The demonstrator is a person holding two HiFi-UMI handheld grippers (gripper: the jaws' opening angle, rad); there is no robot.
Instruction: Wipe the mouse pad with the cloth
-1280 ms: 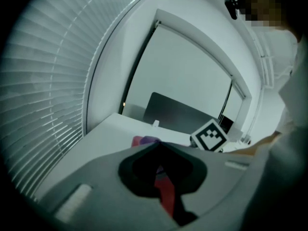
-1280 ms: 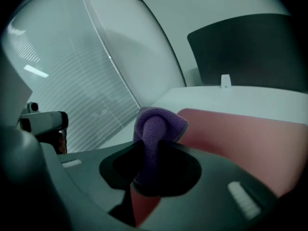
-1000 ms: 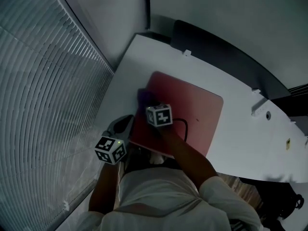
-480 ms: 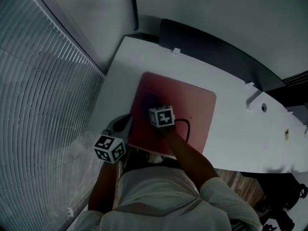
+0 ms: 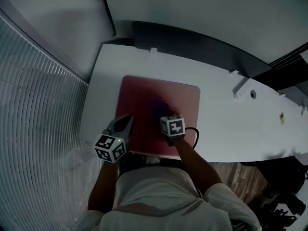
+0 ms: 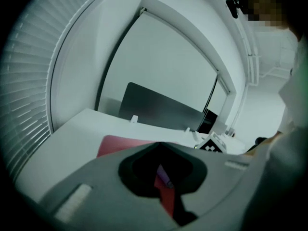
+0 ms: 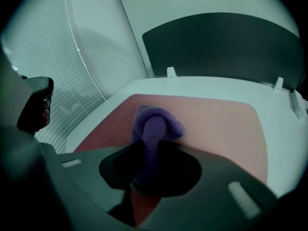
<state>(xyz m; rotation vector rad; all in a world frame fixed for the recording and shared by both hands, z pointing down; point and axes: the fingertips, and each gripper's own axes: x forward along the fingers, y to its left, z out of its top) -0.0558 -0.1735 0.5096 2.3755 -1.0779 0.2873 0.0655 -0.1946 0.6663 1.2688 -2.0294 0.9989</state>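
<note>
Wiping, by the look of it, and somewhere in mid-stroke. Pinching the purple cloth (image 7: 154, 129) in the right gripper (image 7: 150, 177), with the jaws closed on a bunched fold and the loose end spreading onto the red mouse pad (image 7: 216, 124) just ahead of the tips. Pressing it down around the middle of the pad, a little toward the table's near edge. Lying flat on the white table (image 5: 216, 100), toward its left end, with the near side almost reaching the table's near edge.

Resting the left gripper (image 5: 126, 123) at the pad's near-left corner, jaws drawn in to a thin slit and gripping nothing. Probably steadying the pad there, though not showing plainly whether touching.

Calling next, probably, for dragging the cloth on across the unwiped stretch toward the table's far edge and right end. Keeping the fold clamped and bearing down evenly. Avoiding shoving the pad out of place.
</note>
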